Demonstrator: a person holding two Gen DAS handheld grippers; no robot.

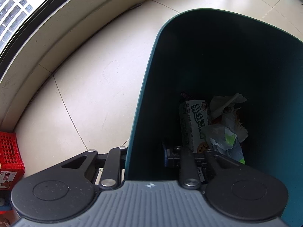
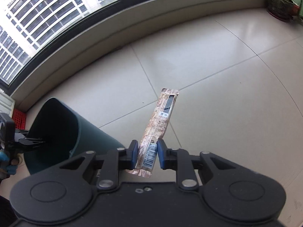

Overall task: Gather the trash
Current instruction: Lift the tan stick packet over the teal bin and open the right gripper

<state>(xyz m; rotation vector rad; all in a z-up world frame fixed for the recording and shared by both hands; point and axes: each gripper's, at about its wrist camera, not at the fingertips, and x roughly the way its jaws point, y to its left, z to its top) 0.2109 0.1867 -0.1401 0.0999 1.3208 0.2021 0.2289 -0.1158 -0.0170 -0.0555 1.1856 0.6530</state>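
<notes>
Right gripper pinches a long tan snack wrapper near its lower end; the wrapper stands up above the tiled floor, clear of the bin. Left gripper straddles the wall of the dark green bin, pressed on the rim. Recommended: carry the wrapper well over the opening before letting go, with the bin held steady. Bin contents: a printed carton, crumpled tissue and a plastic wrapper.
</notes>
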